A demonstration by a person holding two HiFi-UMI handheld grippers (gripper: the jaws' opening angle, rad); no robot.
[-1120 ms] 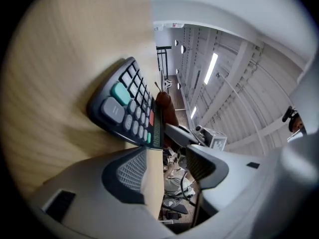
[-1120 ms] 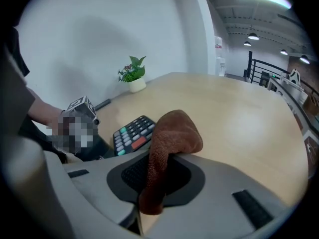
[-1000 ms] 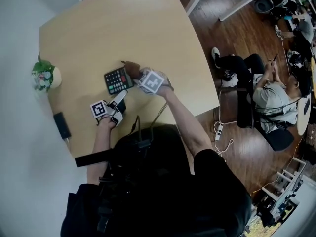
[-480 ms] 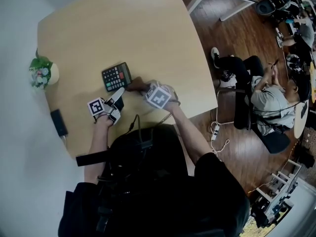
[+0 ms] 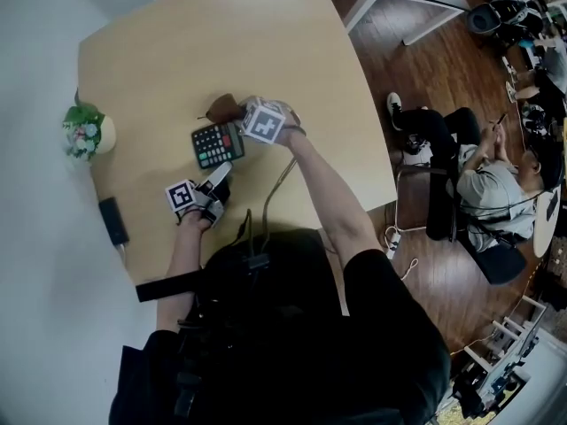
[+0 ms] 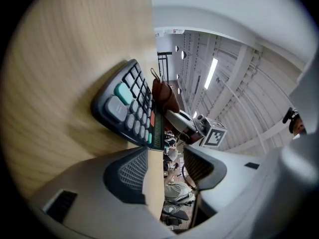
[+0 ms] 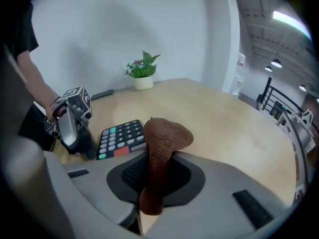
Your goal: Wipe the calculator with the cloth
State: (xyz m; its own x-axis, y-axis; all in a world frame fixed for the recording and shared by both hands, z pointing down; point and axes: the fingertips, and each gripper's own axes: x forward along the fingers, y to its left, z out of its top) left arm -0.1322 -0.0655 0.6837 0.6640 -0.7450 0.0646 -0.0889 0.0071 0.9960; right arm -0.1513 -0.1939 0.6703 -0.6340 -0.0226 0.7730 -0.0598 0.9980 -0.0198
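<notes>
Head view: the right arm stretches up-frame over the worktop (image 5: 221, 42), its right hand-held gripper (image 5: 237, 118) clamped on a brown cloth (image 5: 223, 107) at the upper edge of the calculator (image 5: 215, 145), centre-left of frame. The left hand-held gripper (image 5: 218, 175) lies level just below the calculator. Its jaws are partly apart and have just been closing, with the calculator's near edge at their tips, not between them.

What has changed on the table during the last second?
The right hand-held gripper, shut on the brown cloth, drew back across the black rectangular calculator to its near edge, then pushed out to its far edge. The left hand-held gripper stayed at the near edge, jaws closing slightly with nothing between them. The calculator stayed put.
</notes>
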